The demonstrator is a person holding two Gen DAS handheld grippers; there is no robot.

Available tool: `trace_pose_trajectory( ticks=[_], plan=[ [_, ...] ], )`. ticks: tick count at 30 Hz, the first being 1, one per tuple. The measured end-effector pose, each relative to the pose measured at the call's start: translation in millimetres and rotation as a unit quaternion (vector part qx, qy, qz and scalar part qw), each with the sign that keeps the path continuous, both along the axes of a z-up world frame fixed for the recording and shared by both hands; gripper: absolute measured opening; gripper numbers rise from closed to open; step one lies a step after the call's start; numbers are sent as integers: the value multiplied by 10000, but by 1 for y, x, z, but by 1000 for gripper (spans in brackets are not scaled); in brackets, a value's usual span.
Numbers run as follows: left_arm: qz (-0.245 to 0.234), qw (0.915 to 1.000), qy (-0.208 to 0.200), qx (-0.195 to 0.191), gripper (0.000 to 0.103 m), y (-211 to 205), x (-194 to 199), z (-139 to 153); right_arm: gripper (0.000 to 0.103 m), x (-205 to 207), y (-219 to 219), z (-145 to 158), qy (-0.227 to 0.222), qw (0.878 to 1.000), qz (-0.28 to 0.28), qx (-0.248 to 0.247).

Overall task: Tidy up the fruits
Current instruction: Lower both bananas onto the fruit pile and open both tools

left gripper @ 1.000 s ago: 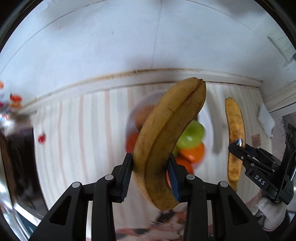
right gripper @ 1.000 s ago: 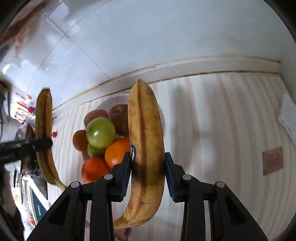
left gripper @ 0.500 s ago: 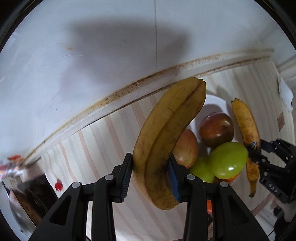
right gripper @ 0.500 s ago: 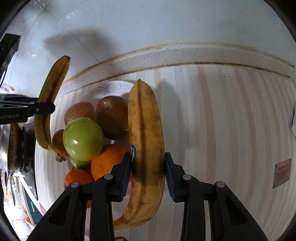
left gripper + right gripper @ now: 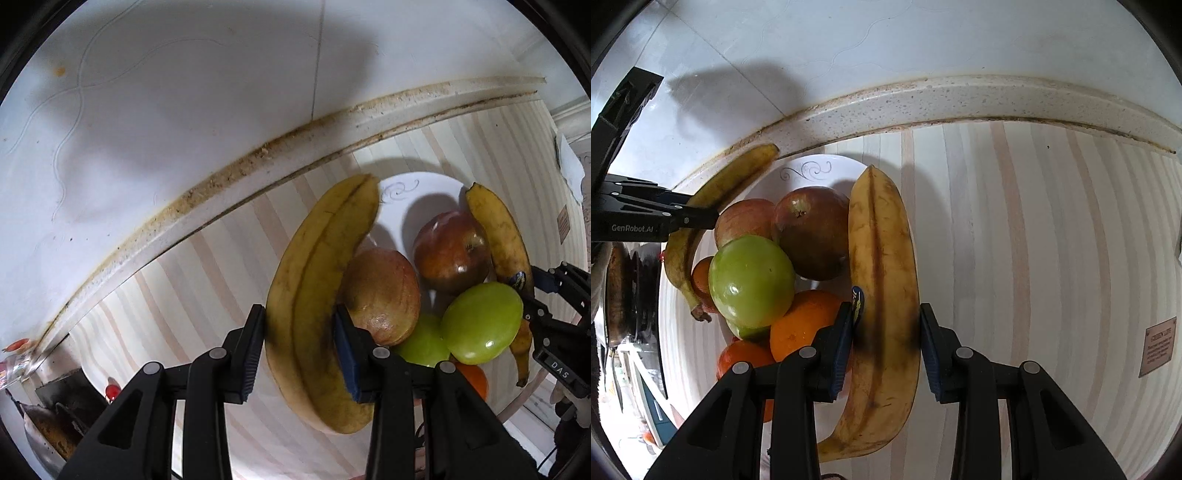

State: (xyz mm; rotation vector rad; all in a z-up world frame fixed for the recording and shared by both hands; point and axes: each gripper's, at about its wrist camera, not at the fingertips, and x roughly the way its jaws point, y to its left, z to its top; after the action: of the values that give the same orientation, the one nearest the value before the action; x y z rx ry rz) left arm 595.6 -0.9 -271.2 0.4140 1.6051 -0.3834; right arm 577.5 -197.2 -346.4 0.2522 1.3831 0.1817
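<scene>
My left gripper (image 5: 299,332) is shut on a spotted yellow banana (image 5: 317,295), held at the left rim of a white plate (image 5: 413,192). My right gripper (image 5: 884,328) is shut on a second banana (image 5: 882,295) at the plate's right rim (image 5: 820,166). The plate holds a green apple (image 5: 751,282), two reddish apples (image 5: 812,232) and several oranges (image 5: 805,321). In the left wrist view the right gripper (image 5: 532,295) and its banana (image 5: 498,240) show at the right. In the right wrist view the left gripper (image 5: 698,218) and its banana (image 5: 713,199) show at the left.
The plate stands on a striped counter (image 5: 1034,240) close to a speckled ledge (image 5: 960,99) under a white tiled wall. Dark cookware (image 5: 59,398) sits at the counter's left end. A small brown label (image 5: 1156,347) lies on the counter at the right.
Both grippers have come closer to the plate with their bananas. The bananas now sit at the plate's two sides, right beside the piled fruit.
</scene>
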Motion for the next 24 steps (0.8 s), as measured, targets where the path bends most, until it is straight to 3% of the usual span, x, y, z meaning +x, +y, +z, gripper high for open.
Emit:
trace_pose_trajectory(
  ticks=[7, 17, 24],
  plan=[
    [-11, 9999, 15, -137, 35, 4, 9, -8, 38, -1, 0, -1, -37, 10000, -2, 31],
    [362, 9990, 213, -124, 36, 28, 9, -25, 38, -3, -4, 7, -81, 9999, -26, 119],
    [514, 9976, -76, -454, 36, 40, 10, -10, 38, -5, -7, 16, -177, 9998, -44, 101]
  ],
)
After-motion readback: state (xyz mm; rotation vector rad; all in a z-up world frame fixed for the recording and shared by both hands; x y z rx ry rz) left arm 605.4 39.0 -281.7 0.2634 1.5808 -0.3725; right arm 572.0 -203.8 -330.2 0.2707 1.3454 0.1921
